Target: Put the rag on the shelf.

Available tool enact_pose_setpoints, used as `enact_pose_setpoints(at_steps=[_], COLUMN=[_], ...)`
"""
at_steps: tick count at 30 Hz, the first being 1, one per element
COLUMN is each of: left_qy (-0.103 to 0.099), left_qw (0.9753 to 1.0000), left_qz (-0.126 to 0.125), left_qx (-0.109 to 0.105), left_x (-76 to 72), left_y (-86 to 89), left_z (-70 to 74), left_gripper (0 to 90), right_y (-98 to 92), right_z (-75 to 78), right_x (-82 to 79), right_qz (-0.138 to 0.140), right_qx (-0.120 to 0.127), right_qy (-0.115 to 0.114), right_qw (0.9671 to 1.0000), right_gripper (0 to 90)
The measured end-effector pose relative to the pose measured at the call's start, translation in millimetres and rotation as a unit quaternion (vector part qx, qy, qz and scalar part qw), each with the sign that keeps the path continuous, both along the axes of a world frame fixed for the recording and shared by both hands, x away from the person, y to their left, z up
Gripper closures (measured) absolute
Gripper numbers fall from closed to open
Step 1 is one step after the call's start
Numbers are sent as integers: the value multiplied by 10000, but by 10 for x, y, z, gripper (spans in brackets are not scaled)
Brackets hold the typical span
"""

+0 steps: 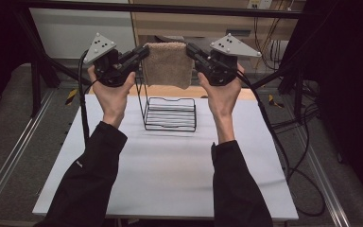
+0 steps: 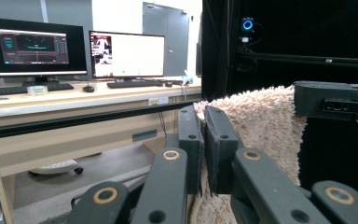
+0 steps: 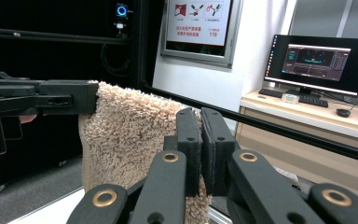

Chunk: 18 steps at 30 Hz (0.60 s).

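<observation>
Left gripper (image 1: 144, 52) and right gripper (image 1: 190, 49) each pinch top corner of towel (image 1: 168, 66), held aloft above wire rack (image 1: 170, 114). Keep level, taut; likely lower centred over far rail.

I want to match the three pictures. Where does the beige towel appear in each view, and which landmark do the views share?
High view: the towel hangs at top centre, stretched between the left gripper and the right gripper, above the wire rack.
Left gripper view: right of centre, running down to the bottom edge.
Right gripper view: left of centre.
Shared landmark: the opposite gripper clamping the towel's far top corner.
</observation>
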State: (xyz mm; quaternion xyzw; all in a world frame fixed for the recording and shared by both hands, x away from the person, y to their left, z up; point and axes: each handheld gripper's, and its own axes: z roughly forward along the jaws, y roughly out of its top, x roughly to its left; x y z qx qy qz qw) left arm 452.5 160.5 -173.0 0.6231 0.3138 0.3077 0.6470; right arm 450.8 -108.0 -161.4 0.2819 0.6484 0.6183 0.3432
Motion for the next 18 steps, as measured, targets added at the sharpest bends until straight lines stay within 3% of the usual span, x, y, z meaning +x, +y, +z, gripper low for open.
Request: enact_pose_setpoints(at_steps=[18], left_qy=[78], left_qw=[9999], left_qz=[121], left_qx=[37], left_x=[292], left_y=[-5], left_z=[29], left_gripper=[855], right_y=[25], right_z=[17], right_x=[301], right_qz=[-24], right_qx=[1], right_qy=[65], right_qw=[10000], right_gripper=[872])
